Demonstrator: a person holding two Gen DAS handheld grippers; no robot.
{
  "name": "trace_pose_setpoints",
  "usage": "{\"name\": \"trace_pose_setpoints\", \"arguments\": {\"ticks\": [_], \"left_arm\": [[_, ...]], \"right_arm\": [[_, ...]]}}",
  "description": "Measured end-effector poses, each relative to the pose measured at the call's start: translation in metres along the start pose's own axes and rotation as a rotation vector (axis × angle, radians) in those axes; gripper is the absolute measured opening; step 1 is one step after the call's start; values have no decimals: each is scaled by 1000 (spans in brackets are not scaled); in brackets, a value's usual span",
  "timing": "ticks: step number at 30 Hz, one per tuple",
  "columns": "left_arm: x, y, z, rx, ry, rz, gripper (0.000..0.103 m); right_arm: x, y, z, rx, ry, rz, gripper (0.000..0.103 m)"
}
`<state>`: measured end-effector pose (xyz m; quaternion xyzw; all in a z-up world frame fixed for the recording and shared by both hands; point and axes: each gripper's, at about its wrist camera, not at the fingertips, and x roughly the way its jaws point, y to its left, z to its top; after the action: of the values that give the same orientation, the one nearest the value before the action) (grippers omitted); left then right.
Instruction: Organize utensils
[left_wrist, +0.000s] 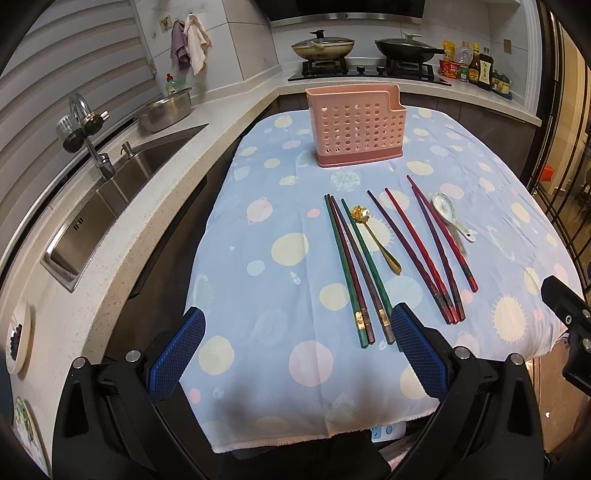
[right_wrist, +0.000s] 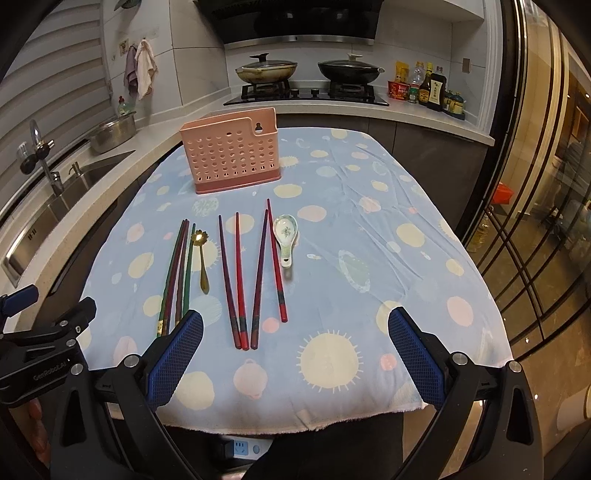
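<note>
Nearest the cameras, both grippers hang over the near edge of the table (right_wrist: 424, 280), each with its blue pads spread wide and nothing between them. The left gripper (left_wrist: 295, 336) sits in front of the green and dark chopsticks (left_wrist: 354, 269), whose butt ends lie just ahead of its right pad. The right gripper (right_wrist: 295, 339) faces the red and purple chopsticks (right_wrist: 255, 277), their thick ends pointing back toward it.

A little farther on, a gold spoon (right_wrist: 202, 258) lies beside the green set, and a white ceramic spoon (right_wrist: 285, 232) rests just right of the red set, close to the outermost stick. All of it lies flat on the spotted blue cloth, tips pointing away.

Beyond the utensils, well apart from them, stands the pink perforated holder (right_wrist: 232, 155), upright and seemingly empty. The stove with its two pans sits behind on the counter.

Nothing appears sorted yet, so this looks like the opening step. The next move probably calls for lowering one gripper onto a chopstick's thick end, pinching low against the cloth, then carrying it tip-down into the holder.
</note>
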<state>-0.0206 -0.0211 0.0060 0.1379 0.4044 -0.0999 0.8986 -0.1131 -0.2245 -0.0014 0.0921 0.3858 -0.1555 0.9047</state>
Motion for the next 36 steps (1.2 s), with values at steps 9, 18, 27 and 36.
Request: {"name": "trace_pose_setpoints", "arguments": {"ticks": [9, 18, 27, 36], "left_arm": [[3, -6, -4, 15, 3, -16, 96], [6, -12, 0, 29, -1, -9, 96], [10, -13, 7, 23, -5, 0, 96], [19, -10, 19, 19, -3, -7, 96]], "right_arm": [[1, 3, -10, 6, 15, -17, 96], [4, 4, -9, 7, 15, -11, 96], [8, 5, 0, 3, -7, -6, 96], [17, 10, 14, 2, -7, -6, 96]]}}
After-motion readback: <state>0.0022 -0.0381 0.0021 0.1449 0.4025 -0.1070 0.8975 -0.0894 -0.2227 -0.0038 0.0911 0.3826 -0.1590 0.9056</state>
